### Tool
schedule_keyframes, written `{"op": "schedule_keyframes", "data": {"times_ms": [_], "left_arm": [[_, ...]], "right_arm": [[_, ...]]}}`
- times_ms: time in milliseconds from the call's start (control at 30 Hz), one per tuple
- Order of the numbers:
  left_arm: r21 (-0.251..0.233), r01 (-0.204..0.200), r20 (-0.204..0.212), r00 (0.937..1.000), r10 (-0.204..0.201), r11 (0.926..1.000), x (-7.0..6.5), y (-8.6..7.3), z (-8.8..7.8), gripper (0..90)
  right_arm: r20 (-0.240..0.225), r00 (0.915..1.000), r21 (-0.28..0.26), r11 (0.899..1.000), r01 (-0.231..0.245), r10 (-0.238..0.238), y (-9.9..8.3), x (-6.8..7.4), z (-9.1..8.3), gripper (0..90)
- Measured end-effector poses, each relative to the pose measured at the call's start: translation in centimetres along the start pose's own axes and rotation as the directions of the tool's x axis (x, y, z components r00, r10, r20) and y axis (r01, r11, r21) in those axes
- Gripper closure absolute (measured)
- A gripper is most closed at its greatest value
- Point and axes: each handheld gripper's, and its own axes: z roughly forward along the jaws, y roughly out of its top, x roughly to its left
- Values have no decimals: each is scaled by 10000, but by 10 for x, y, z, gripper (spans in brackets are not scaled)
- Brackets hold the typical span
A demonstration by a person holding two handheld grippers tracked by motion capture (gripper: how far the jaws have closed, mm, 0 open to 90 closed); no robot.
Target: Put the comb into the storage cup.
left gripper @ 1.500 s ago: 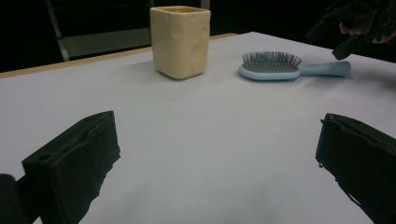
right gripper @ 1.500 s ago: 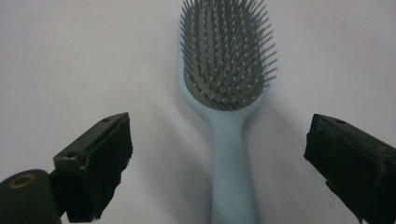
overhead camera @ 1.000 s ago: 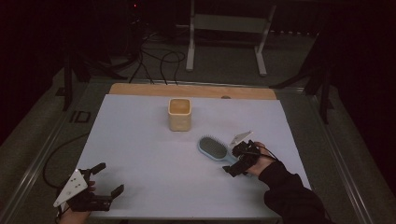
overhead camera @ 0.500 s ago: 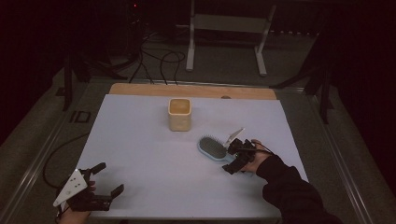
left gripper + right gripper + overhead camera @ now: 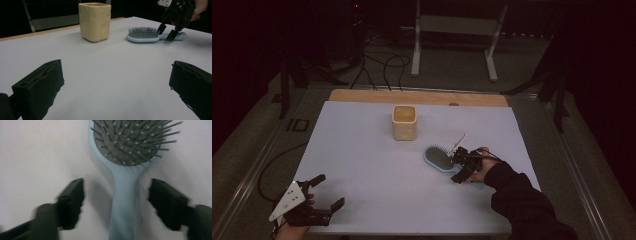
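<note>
A dark room with cables and a metal stand on the floor lies behind the white-covered table (image 5: 362,150). Taking the cream square cup (image 5: 404,122) as landmark: the light blue hairbrush (image 5: 438,159) lies flat, bristles up, near the cup on its right and toward the person, handle pointing away from the cup. The right gripper (image 5: 460,167) is lowered over that handle; in the right gripper view its jaws straddle the handle (image 5: 124,202) with a gap on each side, and they have just been closing without yet pressing it. The left gripper (image 5: 328,192) rests well apart from the cup at the near left corner, jaws spread with nothing between.

The step in hand looks like grasping the brush. Next the jaws need to finish pinching the handle squarely, then lift, probably toward the cup.
</note>
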Motion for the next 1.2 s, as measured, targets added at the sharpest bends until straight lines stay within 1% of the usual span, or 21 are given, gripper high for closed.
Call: {"op": "schedule_keyframes", "data": {"times_ms": [67,100,133,200,267,300,433,467,500,567,600,667,700,800,833,867,933,967,1000,1033,1200], "left_arm": [[20,18,14,10000,-18,10000,0,0,0,0],[55,24,11,10000,-24,10000,0,0,0,0],[31,23,-3,10000,-23,10000,0,0,0,0],[-9,6,1,10000,-6,10000,0,0,0,0],[52,27,14,10000,-27,10000,0,-1,0,0],[48,42,15,10000,-42,10000,0,-1,0,0],[36,40,19,10000,-40,10000,0,-1,0,0],[68,43,30,10000,-44,10000,1,-1,0,0],[45,69,33,10000,-69,10000,0,-1,0,0],[16,38,32,10000,-38,10000,0,0,0,0],[36,44,45,10000,-44,10000,0,-1,0,0],[78,41,52,10000,-42,10000,1,-1,0,0],[61,34,59,10000,-34,10000,0,-1,0,0],[74,41,62,10000,-41,10000,1,-1,1,0],[91,58,65,10000,-59,9999,1,-1,1,0],[72,18,81,10000,-18,10000,0,-1,1,0],[69,14,87,10000,-14,10000,0,-1,1,0],[93,23,91,10000,-24,10000,1,-1,1,0],[95,57,88,9999,-57,9999,1,-1,1,0],[98,56,86,9999,-57,9999,1,-1,1,0],[100,83,99,9999,-84,9999,1,-1,1,0]], "right_arm": [[-12,10000,97,9999,-29,29,1,0,0,336],[61,10000,133,9999,41,-42,2,-1,1,353],[53,10000,205,9998,-48,47,4,-1,0,391],[86,10000,281,9996,0,-3,6,-2,0,402],[139,9999,543,9985,-111,103,10,-2,0,448],[139,9999,543,9985,-111,103,10,-2,0,448],[290,9994,831,9964,-186,162,14,-3,2,505],[225,9997,883,9960,-139,120,15,-3,2,516],[222,9996,921,9955,-209,189,16,-4,3,531],[221,9996,987,9950,-176,155,16,-4,4,531],[328,9991,1136,9931,-292,256,18,-4,5,540],[439,9989,1189,9927,-208,157,18,-4,6,553],[519,9984,1201,9923,-298,237,19,-3,6,578],[486,9987,1266,9917,-239,179,20,-3,6,605],[513,9987,1466,9891,-129,54,21,-3,8,634],[473,9989,1445,9894,-138,70,21,-2,9,644],[487,9987,1490,9887,-189,118,22,-1,9,647],[367,9993,1602,9871,38,-98,23,-3,9,650],[367,9993,1602,9871,38,-98,23,-3,9,650],[395,9992,1650,9863,-77,12,24,-3,10,651],[346,9994,1736,9848,-108,48,24,-4,10,660]]}}
